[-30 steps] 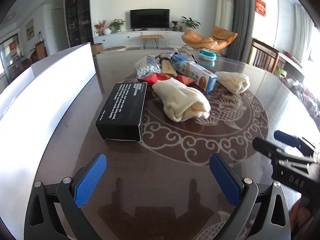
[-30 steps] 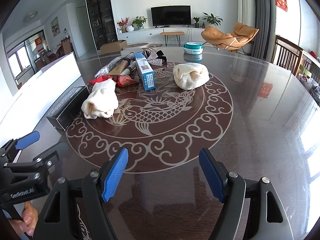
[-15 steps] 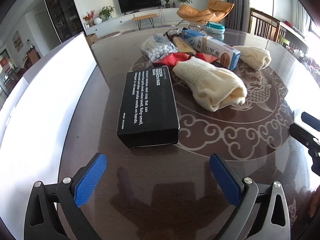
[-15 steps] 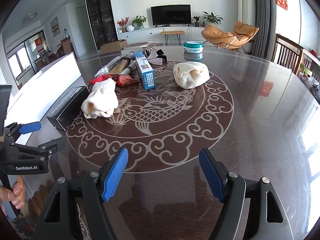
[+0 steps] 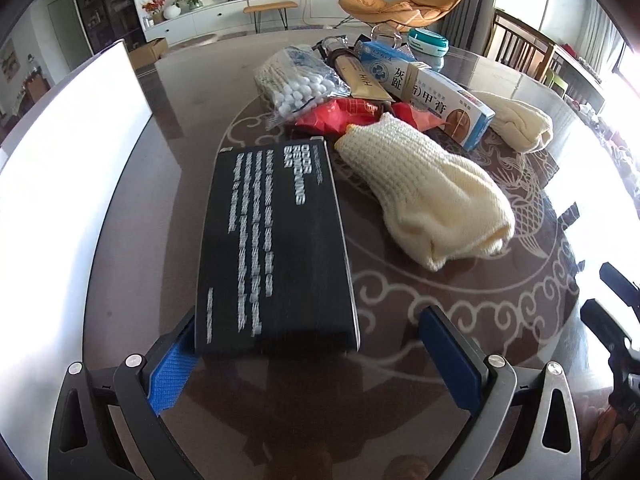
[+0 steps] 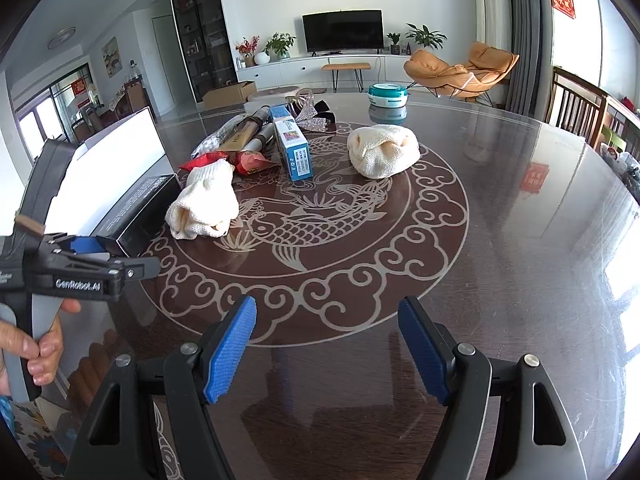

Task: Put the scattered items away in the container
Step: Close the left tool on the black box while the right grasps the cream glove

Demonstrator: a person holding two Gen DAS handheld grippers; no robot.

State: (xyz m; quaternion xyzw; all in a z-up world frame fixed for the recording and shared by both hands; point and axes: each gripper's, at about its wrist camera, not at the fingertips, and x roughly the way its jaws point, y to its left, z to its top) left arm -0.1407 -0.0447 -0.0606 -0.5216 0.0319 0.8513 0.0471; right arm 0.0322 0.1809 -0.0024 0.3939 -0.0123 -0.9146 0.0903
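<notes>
A black box (image 5: 276, 248) with white print lies on the dark table, and its near end sits between the fingers of my left gripper (image 5: 312, 364). That gripper is open: the left pad (image 5: 172, 376) is at the box's corner, while the right pad (image 5: 448, 360) stands clear of it. The right wrist view shows the same gripper (image 6: 116, 258), held by a hand, at the black box (image 6: 140, 208). My right gripper (image 6: 328, 344) hangs open over bare table with nothing between its fingers. The white container (image 5: 60, 152) stands left of the box.
Beyond the box lie a cream knitted glove (image 5: 432, 204), a second cream roll (image 5: 520, 124), a blue-white carton (image 5: 432, 96), a bag of white balls (image 5: 304, 84) and a red packet (image 5: 344, 114). A teal tin (image 6: 388, 94) sits at the far edge.
My left gripper has moved forward and tipped down onto the black box, whose near end now lies between its fingers. The right gripper has not moved.
</notes>
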